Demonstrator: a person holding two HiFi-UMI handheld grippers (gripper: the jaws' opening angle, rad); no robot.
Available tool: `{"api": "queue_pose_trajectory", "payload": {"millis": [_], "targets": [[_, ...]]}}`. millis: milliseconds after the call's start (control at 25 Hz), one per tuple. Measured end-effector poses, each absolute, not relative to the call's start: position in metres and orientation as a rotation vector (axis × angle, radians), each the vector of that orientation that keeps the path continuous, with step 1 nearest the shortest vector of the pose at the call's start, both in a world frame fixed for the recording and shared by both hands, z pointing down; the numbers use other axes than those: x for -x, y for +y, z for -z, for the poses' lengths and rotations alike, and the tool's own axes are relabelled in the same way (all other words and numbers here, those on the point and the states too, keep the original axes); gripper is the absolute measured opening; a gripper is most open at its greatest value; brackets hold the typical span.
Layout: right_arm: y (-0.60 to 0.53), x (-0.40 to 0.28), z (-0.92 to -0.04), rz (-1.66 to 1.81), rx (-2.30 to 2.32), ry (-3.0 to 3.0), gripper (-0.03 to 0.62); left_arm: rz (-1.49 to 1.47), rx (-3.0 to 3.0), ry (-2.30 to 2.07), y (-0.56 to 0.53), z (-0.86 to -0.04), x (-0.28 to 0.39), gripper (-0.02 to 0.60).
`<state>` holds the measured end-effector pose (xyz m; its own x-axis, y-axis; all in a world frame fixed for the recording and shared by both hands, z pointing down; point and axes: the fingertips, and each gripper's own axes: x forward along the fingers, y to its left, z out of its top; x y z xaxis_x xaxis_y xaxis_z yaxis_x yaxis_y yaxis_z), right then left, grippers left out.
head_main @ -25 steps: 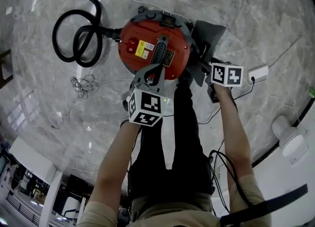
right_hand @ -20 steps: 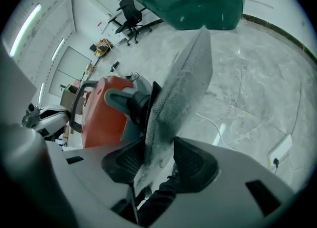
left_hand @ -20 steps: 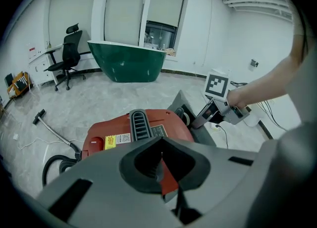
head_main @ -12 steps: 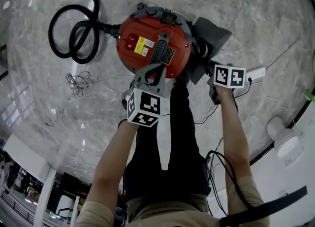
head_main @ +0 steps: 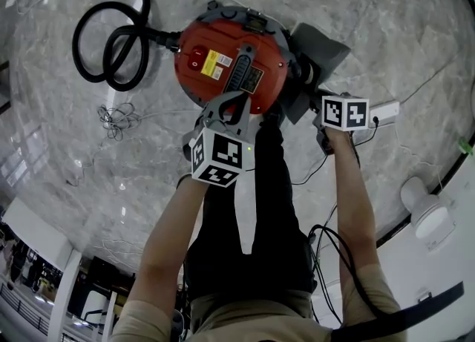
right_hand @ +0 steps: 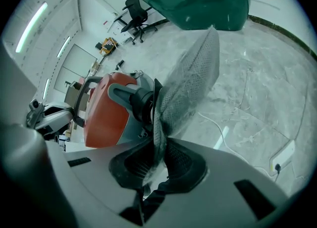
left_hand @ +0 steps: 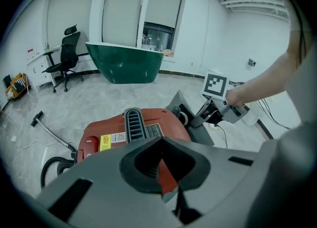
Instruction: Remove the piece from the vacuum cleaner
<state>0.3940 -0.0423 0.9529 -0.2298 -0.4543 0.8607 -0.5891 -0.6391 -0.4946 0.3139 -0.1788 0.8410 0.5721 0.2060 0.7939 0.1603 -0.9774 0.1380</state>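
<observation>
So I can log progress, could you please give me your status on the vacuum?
Left gripper shut at the vacuum's near rim. Right gripper closing on the grey mesh bag, still attached. Hose coiled clear, opposite side.

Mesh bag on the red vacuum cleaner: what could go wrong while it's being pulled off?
The right gripper is closing its jaws on just an edge of the thin mesh bag, which could slip out or tear. The bag is attached to the vacuum cleaner, so a tug may drag or tip the machine. Only the left gripper on its handle steadies it.
</observation>
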Motion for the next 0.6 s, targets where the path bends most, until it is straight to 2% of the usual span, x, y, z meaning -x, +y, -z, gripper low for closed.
{"api": "queue_pose_trajectory", "payload": {"millis": [600], "targets": [[-0.0370, -0.3938, -0.9590, -1.928, -1.881, -1.341, 0.038, -1.400, -2.751, 0.348, -0.1740, -0.8467, -0.3165, 0.005]]}}
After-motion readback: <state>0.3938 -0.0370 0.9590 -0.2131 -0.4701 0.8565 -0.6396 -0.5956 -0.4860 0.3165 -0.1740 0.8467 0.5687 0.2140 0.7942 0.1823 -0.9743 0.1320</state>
